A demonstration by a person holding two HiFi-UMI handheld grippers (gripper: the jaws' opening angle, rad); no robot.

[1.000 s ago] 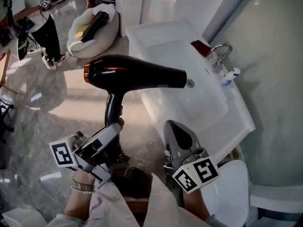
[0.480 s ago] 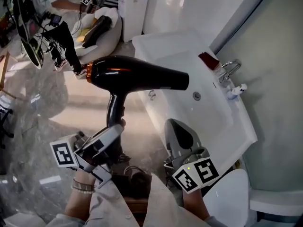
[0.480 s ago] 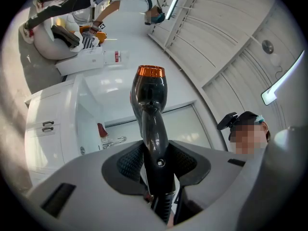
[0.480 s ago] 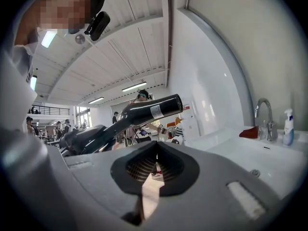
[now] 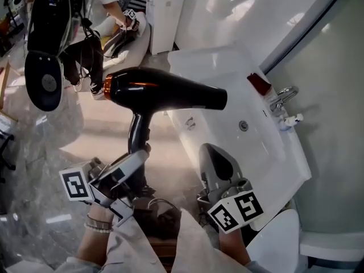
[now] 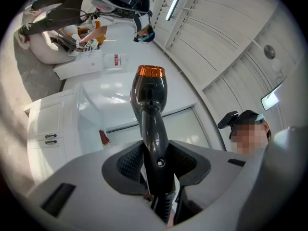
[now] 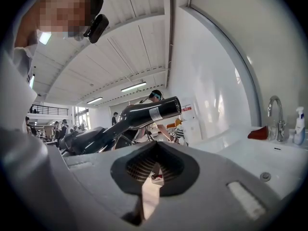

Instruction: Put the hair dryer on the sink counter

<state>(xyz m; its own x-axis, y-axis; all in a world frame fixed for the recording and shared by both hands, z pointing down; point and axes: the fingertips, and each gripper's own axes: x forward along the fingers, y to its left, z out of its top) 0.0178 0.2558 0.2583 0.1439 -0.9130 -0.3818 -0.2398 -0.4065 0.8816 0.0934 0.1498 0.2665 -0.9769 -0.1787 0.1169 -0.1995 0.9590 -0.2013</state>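
A black hair dryer [image 5: 165,91] with a copper rear ring hangs level in the air, its nozzle pointing right over the left rim of the white sink [image 5: 267,152]. My left gripper [image 5: 134,156] is shut on its handle from below; in the left gripper view the handle [image 6: 155,129] stands pinched between the pads. My right gripper [image 5: 218,165] is shut and empty, held below the nozzle beside the sink's near edge. From the right gripper view the dryer [image 7: 139,114] shows up to the left and the basin [image 7: 260,160] lies to the right.
A chrome faucet [image 5: 284,98], a red object [image 5: 259,84] and a small spray bottle [image 5: 291,120] stand along the sink's far side. A black round device [image 5: 48,38] hangs at upper left near people. A white cabinet [image 5: 165,16] is behind; a white rounded fixture [image 5: 278,238] sits lower right.
The sink has slid right and down in the head view and the black round device has come into view. The dryer stays held in the left gripper; the right stays shut.
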